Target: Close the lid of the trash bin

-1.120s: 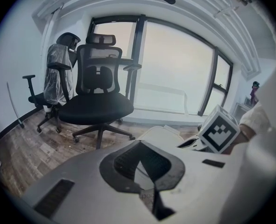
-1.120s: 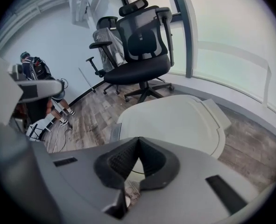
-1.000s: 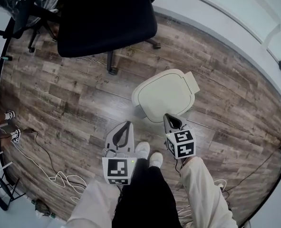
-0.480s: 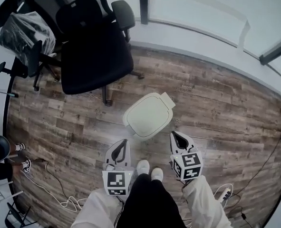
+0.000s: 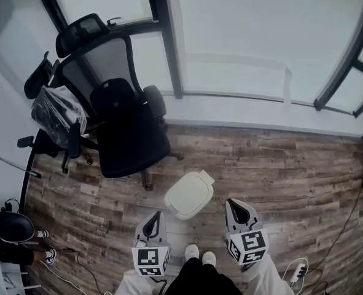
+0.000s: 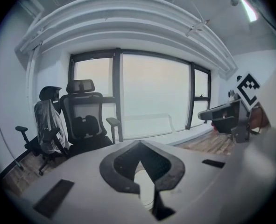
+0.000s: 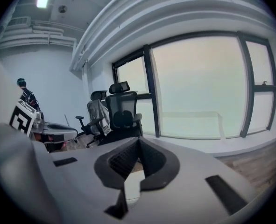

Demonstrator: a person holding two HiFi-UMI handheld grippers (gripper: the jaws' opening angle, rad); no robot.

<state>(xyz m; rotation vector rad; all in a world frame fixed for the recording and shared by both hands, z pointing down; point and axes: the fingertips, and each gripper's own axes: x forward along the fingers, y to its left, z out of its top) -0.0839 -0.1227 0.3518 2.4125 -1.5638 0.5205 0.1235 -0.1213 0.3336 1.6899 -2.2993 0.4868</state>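
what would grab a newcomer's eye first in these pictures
The cream plastic trash bin stands lid down on the wood-plank floor, just ahead of the left gripper and right gripper, both shut and holding nothing. Behind it to the left is a black mesh office chair, before a big bright window.

Head view: high, facing steeply down onto the brown wood-plank floor (image 5: pixel 279 165), well above the cream rounded plastic trash bin (image 5: pixel 189 195).
Left gripper view: low, level, toward the tall dark-framed window (image 6: pixel 152 97).
Right gripper view: likewise.
Shared: window and black mesh-backed office chair (image 7: pixel 123 113), all three views.
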